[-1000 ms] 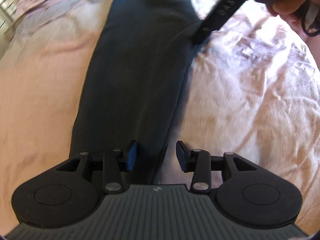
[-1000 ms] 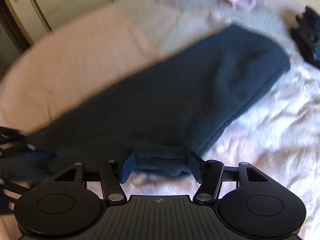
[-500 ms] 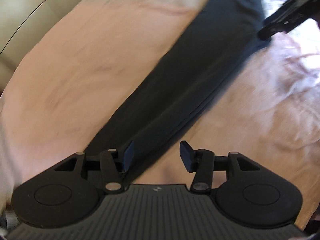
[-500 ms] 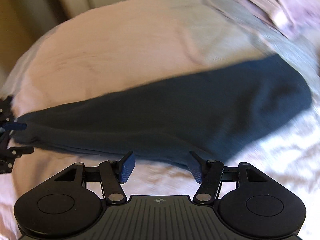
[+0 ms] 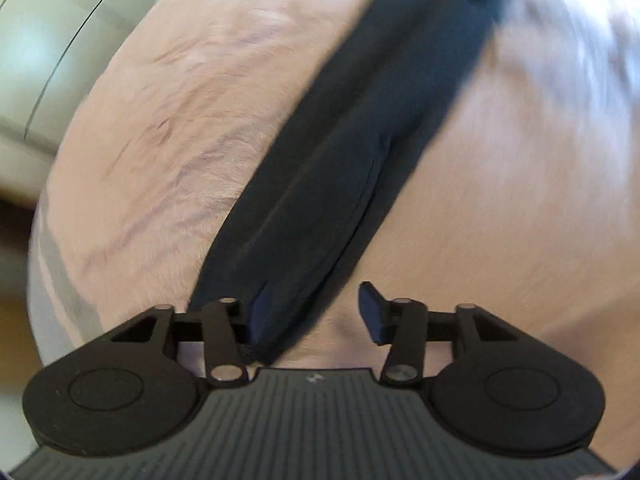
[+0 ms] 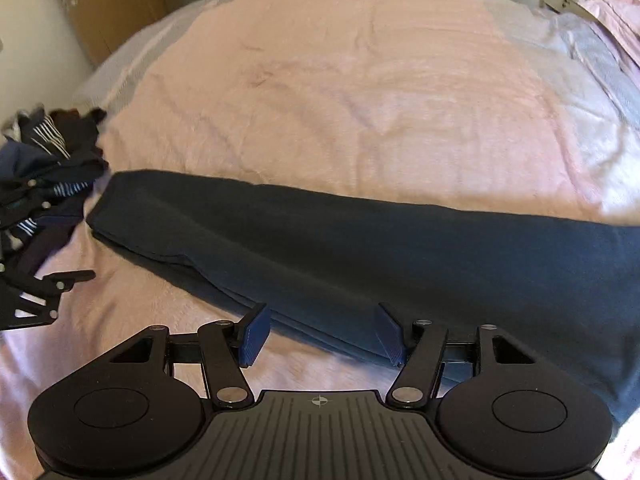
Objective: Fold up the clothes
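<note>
A dark navy garment point(image 6: 360, 248) lies folded into a long narrow strip on a pink bedspread point(image 6: 340, 92). In the left wrist view the garment point(image 5: 360, 152) runs diagonally away from my left gripper point(image 5: 314, 312), which is open over the strip's near end, its left finger over the cloth. My right gripper point(image 6: 324, 332) is open at the strip's near long edge, the right finger against the cloth. The left gripper also shows at the left edge of the right wrist view point(image 6: 36, 292), open.
A pile of dark and striped clothes point(image 6: 44, 172) lies at the bed's left side. Wooden wardrobe doors point(image 6: 100, 0) stand beyond the bed. Pink bedding point(image 6: 616, 12) lies at the far right. A pale cabinet front point(image 5: 48, 40) is at the left.
Both grippers have pulled back from the garment and swung round. The right gripper now looks across the strip's long side. The strip lies straight and flat.
</note>
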Action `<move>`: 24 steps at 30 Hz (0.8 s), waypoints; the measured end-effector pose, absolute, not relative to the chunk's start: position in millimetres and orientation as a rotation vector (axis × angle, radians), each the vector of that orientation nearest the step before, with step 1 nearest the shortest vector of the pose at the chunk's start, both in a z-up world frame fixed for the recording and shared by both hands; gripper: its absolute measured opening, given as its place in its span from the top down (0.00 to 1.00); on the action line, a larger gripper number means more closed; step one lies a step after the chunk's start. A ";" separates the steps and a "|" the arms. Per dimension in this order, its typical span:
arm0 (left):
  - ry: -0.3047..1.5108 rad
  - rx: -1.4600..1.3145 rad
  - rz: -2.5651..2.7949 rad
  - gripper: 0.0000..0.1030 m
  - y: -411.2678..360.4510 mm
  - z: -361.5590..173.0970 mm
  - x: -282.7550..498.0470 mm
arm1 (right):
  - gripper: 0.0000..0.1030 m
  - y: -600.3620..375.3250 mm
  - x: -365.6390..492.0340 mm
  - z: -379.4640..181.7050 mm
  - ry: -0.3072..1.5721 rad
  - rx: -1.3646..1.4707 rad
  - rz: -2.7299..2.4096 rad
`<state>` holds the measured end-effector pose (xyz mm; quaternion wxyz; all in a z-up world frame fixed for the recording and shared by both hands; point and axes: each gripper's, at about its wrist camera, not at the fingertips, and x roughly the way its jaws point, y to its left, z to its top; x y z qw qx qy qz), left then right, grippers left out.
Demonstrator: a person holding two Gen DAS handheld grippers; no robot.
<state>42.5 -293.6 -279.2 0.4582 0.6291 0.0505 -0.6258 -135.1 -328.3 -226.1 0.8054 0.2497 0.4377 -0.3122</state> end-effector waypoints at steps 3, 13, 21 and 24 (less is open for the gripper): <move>-0.052 1.681 -1.565 0.65 -291.6 -313.3 54.7 | 0.41 -318.3 -118.0 -243.6 0.957 0.551 -0.708; -0.235 1.811 -1.612 0.92 -273.4 -335.9 80.1 | 0.41 -296.2 -91.0 -257.3 0.995 0.556 -0.747; -0.169 1.790 -1.617 0.92 -277.5 -335.1 86.3 | 0.41 -306.8 -69.8 -263.1 0.892 0.561 -0.732; -0.153 1.792 -1.624 0.92 -274.4 -334.1 86.4 | 0.41 -312.4 -67.3 -293.0 0.936 0.677 -0.720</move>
